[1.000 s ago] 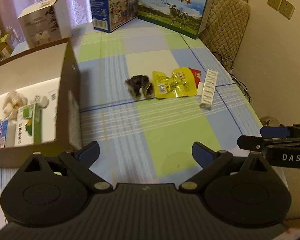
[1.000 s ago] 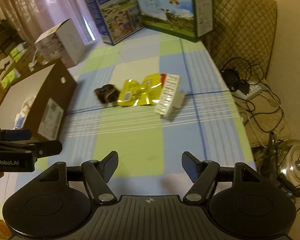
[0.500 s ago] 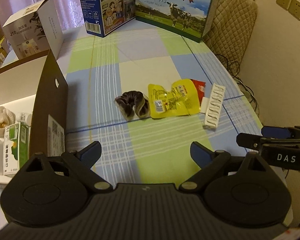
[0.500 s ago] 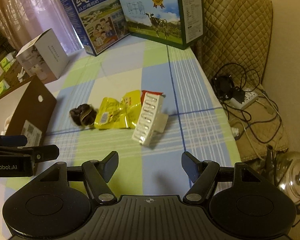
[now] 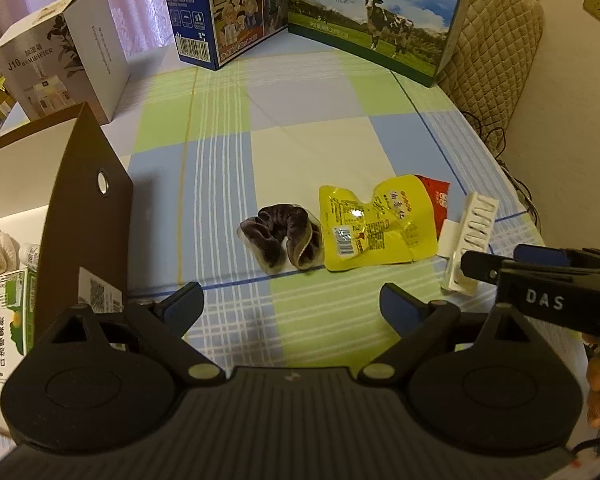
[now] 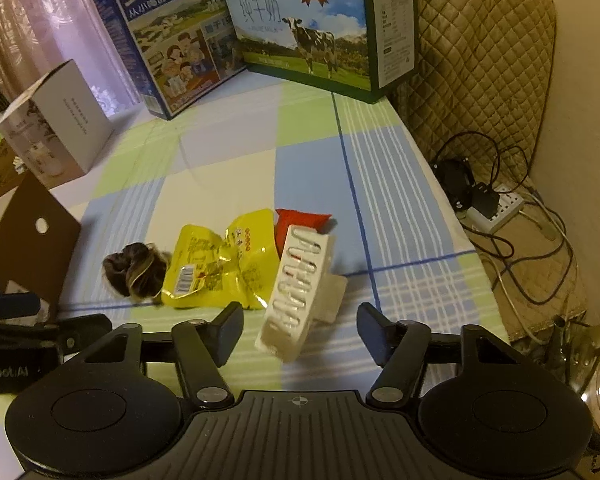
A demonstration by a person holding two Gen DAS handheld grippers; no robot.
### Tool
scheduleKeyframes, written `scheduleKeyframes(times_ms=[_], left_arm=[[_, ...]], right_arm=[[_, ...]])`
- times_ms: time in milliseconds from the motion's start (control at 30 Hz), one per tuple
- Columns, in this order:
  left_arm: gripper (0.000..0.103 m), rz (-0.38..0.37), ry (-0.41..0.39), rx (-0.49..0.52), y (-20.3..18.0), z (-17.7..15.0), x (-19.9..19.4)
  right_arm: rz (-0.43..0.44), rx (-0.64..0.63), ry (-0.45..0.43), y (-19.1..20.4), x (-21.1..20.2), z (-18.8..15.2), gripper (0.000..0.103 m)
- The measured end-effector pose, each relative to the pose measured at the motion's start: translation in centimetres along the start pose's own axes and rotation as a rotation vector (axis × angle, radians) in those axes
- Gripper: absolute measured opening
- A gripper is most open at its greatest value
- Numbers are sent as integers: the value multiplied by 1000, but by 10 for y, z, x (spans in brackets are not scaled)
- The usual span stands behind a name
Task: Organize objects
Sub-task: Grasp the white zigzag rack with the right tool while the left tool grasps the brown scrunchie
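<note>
In the left wrist view your left claw has closed in, released and empty, on the scrunchie mid-bench beside the box. In the right wrist view your right claw, likewise released, now brackets the white hair clip near the bench's right edge, so a grab looks imminent.

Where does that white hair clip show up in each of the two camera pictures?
Left wrist view: the white hair clip lies at the right, beside the yellow snack packet, partly behind the right gripper.
Right wrist view: the clip sits low in the centre, just ahead of the open fingers.
Shared landmark: the cow milk box at the table's far end.
</note>
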State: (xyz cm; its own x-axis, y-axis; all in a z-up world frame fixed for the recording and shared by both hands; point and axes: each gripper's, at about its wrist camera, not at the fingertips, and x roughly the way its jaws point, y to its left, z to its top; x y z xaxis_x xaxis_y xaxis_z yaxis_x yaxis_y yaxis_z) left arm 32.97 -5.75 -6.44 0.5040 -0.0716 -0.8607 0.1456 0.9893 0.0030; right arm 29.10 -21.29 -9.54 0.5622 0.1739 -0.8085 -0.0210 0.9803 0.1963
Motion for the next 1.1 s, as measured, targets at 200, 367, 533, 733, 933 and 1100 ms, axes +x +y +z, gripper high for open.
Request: scheduleKeyframes(times_ms=[200, 367, 533, 733, 933, 1100], left_arm=[[92, 2, 14, -3, 0, 5, 14], [91, -10, 14, 10, -4, 9, 23], [91, -14, 13, 13, -7, 12, 33], [91, 13, 20, -4, -3, 18, 52], [82, 31, 28, -25, 9, 27, 70], [59, 5, 39, -54, 19, 31, 82]], right_arm=[[-18, 7, 10, 0, 22, 5, 55], [-16, -6, 16, -5, 32, 5, 36], [-24, -21, 24, -20, 29, 2, 25], [-35, 19, 25, -45, 17, -2, 25], [-41, 41, 18, -59, 9, -5, 25], [-38, 37, 13, -59, 9, -6, 25]])
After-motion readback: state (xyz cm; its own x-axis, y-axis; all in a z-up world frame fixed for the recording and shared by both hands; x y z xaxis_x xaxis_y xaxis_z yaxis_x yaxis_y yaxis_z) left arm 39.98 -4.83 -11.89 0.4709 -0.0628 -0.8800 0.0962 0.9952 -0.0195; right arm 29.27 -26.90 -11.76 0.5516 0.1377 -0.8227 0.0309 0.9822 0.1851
